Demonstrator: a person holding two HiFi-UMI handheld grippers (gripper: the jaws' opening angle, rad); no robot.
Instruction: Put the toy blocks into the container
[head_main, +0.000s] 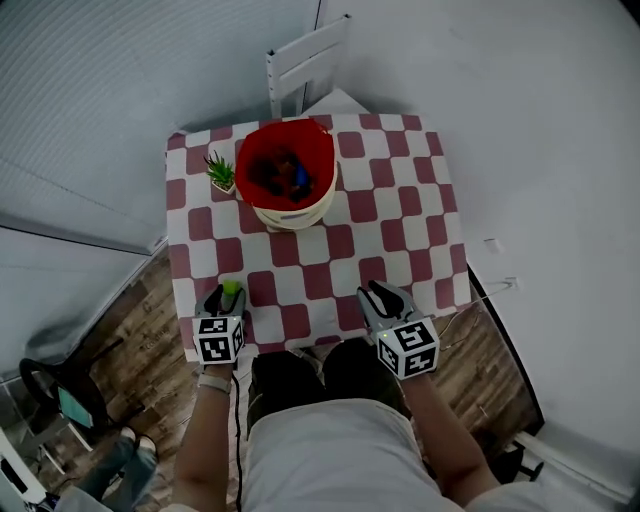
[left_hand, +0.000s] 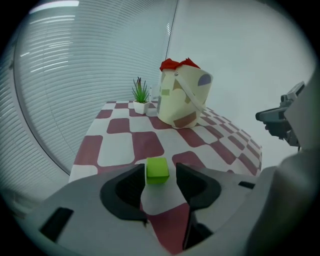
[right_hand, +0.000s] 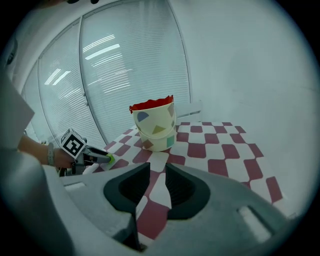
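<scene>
At the lower left of the head view, the left gripper (head_main: 228, 294) (left_hand: 159, 173) grips a green toy block (head_main: 231, 288) (left_hand: 157, 170) between its jaw tips, over the near edge of the checked table (head_main: 400, 240). In the upper centre, the red-lined container (head_main: 290, 216) holds other blocks, with a small potted plant (head_main: 221, 172) just to its left. Lower right of centre, the right gripper (head_main: 378, 293) (right_hand: 157, 167) has its jaws only narrowly apart, with nothing between them.
</scene>
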